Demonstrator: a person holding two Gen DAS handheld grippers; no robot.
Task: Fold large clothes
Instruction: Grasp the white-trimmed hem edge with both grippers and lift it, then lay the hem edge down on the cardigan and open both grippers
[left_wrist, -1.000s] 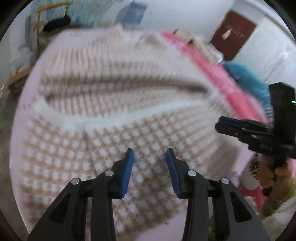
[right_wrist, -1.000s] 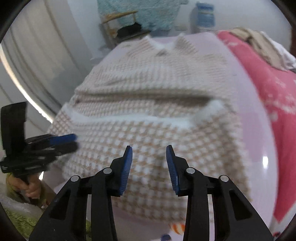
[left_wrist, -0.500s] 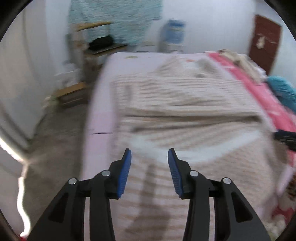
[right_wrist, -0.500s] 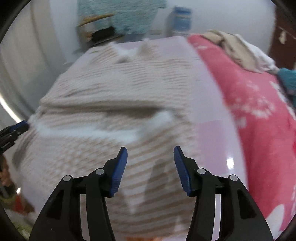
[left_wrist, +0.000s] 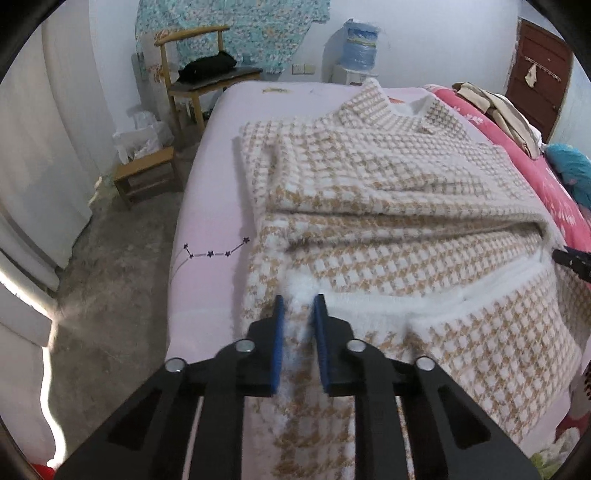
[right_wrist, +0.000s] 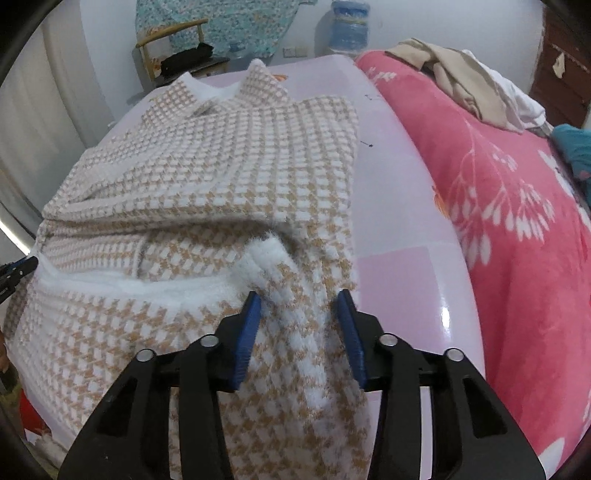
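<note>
- Two grippers work one garment: a tan-and-white houndstooth knit coat (left_wrist: 388, 206) lying on the pale pink bed (left_wrist: 214, 206), collar toward the far wall, near hem toward the person.
- The left gripper (left_wrist: 298, 310) sits at the coat's near-left corner. Its jaws are closing, nearly together, with the fuzzy white hem trim (left_wrist: 301, 295) pinched between the blue pads.
- The right gripper (right_wrist: 299, 306) sits at the near-right corner. Its jaws are closing but stand moderately apart; a bunched ridge of the hem lies between them. The left pad touches the fabric; whether the right pad presses it, I cannot tell.
- Key relation: the hem's long axis runs across the bed from one gripper to the other, and the coat body stretches away from both, toward the collar (right_wrist: 225, 88).
- Judgement: each hand is nearest its own corner, so the coming fold likely carries the hem forward toward the collar.
- Risk: the right grip looks looser; that corner could slip.
- A red floral blanket (right_wrist: 517, 192) lies beside the coat on the right, apart from it.
</note>
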